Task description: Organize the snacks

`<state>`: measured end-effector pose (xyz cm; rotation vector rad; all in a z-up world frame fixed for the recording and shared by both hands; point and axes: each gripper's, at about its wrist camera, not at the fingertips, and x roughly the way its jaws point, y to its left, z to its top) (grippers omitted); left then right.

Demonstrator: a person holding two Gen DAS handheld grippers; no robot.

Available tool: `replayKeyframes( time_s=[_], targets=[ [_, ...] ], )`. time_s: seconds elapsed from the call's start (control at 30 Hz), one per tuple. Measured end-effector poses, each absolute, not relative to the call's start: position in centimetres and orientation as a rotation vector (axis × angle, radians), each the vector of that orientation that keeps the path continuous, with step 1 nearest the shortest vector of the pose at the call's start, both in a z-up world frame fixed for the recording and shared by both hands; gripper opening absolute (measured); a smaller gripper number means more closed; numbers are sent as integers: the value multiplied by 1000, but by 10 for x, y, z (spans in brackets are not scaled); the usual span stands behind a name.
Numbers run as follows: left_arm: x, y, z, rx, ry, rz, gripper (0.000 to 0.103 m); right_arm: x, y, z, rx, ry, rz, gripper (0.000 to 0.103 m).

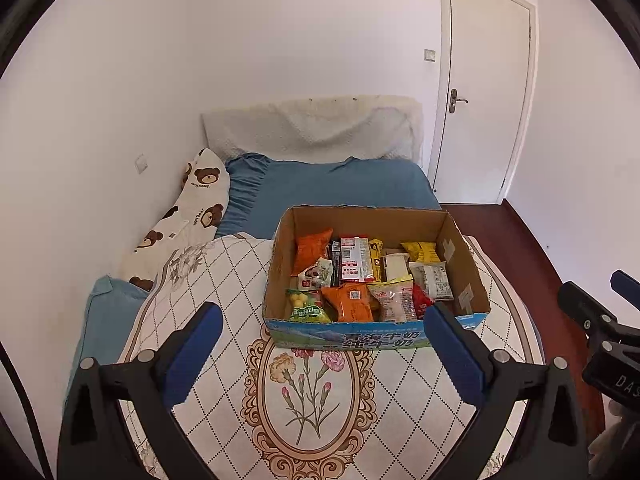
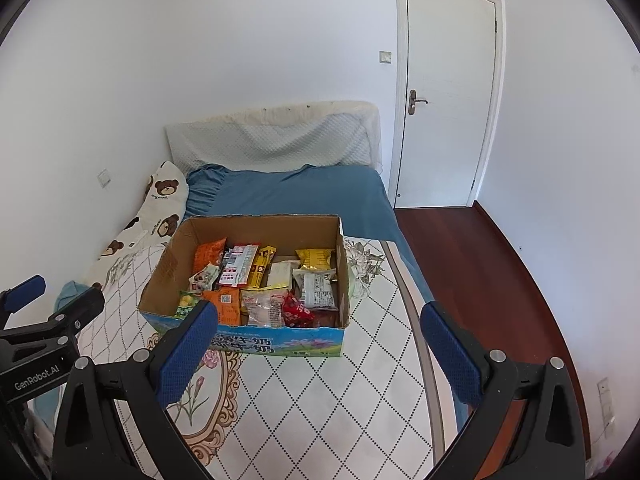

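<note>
An open cardboard box with a blue printed front stands on a white floral quilted mat on the bed. Several snack packets lie inside: an orange packet, a red-and-white packet, a yellow packet and a green packet. My left gripper is wide open just before the box's near edge, holding nothing. My right gripper is also wide open and empty, near the box's front right corner. Each gripper shows at the edge of the other's view: right gripper, left gripper.
Behind the box lie a blue bed sheet, a bear-print pillow by the left wall and a padded headboard. A dark red wood floor runs along the bed's right side to a shut white door.
</note>
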<state>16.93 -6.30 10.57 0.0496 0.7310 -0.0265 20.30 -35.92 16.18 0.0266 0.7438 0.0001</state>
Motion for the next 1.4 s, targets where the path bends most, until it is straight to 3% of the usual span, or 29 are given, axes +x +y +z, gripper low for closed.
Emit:
replayKeyframes(
  time_s=[1.4],
  targets=[
    [181,-68,99,49,742,-43,103,220,-354,144,26,774,6,103]
  ],
)
